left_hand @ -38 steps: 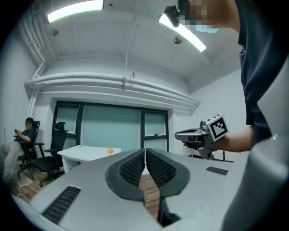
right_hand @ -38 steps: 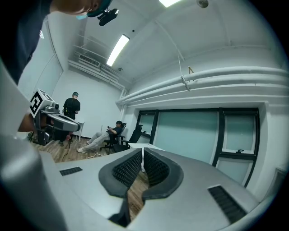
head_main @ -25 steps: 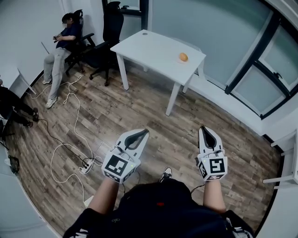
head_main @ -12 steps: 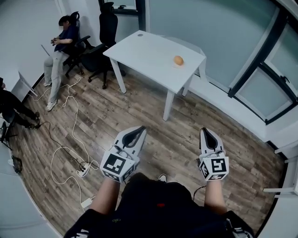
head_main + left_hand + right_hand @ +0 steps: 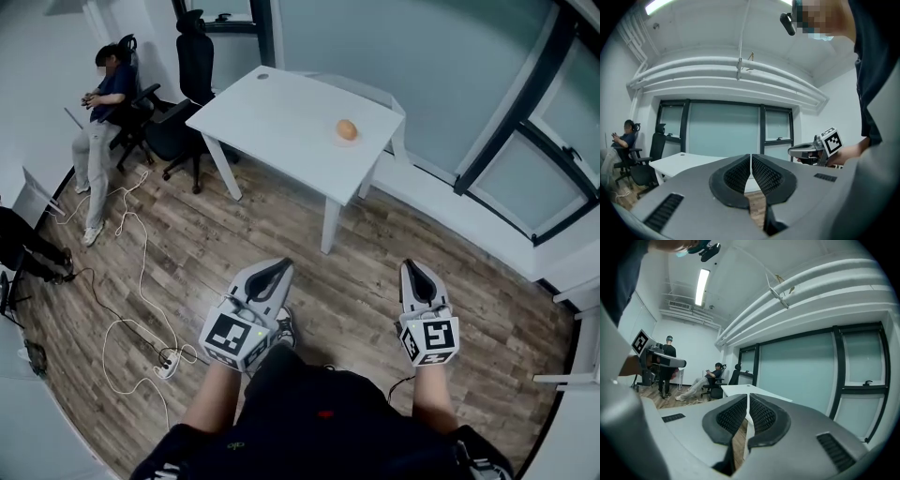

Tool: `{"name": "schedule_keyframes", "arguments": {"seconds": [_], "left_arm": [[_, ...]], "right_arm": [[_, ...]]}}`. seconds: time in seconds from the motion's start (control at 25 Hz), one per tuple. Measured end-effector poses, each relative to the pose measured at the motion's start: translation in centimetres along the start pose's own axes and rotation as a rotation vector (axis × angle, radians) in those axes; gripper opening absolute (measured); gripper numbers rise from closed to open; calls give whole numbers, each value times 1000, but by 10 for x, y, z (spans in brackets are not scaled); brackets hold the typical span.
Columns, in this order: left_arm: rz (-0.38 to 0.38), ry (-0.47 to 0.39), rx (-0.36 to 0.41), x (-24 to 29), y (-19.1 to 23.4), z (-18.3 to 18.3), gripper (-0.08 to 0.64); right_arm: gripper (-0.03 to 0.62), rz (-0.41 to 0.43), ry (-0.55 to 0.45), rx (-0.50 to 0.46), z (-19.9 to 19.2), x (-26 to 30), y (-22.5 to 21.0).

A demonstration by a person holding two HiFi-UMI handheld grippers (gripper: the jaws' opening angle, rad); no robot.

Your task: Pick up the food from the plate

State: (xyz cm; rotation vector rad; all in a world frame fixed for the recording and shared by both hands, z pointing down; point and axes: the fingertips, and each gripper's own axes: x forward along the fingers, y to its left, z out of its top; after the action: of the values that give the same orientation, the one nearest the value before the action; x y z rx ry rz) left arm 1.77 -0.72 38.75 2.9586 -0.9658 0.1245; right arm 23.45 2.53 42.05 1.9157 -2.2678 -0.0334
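**A:** How are the jaws found?

**B:** Both pairs are seen pressed together, pad against pad, with nothing caught between them. The left gripper (image 5: 279, 268) and the right gripper (image 5: 412, 266) are held low over the wooden floor (image 5: 375, 244), side by side, with their tips pointed ahead.

**A:** And where is the food placed?

**B:** The food (image 5: 347, 129) is seen as a small orange-brown lump on the white table (image 5: 272, 112), near that table's right end. It is set on a pale plate (image 5: 348, 142) that is barely told from the tabletop.

**A:** Which relation is the coming move judged to turn on?

**B:** The food lies ahead and well apart from both grippers, roughly on the line midway between them, and it is raised at table height. Neither gripper can be called clearly nearer. It is judged that the gap must be closed and one pair of jaws opened before any grasp is possible.

**A:** Is a long axis made out?

**B:** No. The lump is shown too small in the head view, and it is read as roundish at most.

**A:** What is hidden?

**B:** In each gripper view only a strip of the table is shown beyond the jaws, and the food is seen in neither. The plate's rim is faint. A seated person (image 5: 105, 94) is noticed far to the left, well apart from the table's right end.
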Motion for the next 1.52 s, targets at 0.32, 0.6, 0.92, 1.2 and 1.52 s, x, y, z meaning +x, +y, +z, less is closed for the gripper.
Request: {"name": "schedule_keyframes", "arguments": {"seconds": [0.32, 0.6, 0.92, 1.2, 1.52], "left_arm": [[-48, -11, 26, 83, 113, 9, 29], [-53, 3, -1, 126, 224, 3, 31], [-88, 30, -35, 162, 304, -5, 31], [-83, 55, -38, 208, 342, -7, 31], [14, 62, -60, 289, 356, -8, 31]], "right_arm": [[32, -59, 10, -33, 22, 127, -21], [34, -65, 50, -55, 38, 246, -17], [34, -61, 95, -52, 38, 346, -13], [34, -37, 114, -35, 28, 409, -39], [38, 65, 124, -8, 5, 477, -100]]}}
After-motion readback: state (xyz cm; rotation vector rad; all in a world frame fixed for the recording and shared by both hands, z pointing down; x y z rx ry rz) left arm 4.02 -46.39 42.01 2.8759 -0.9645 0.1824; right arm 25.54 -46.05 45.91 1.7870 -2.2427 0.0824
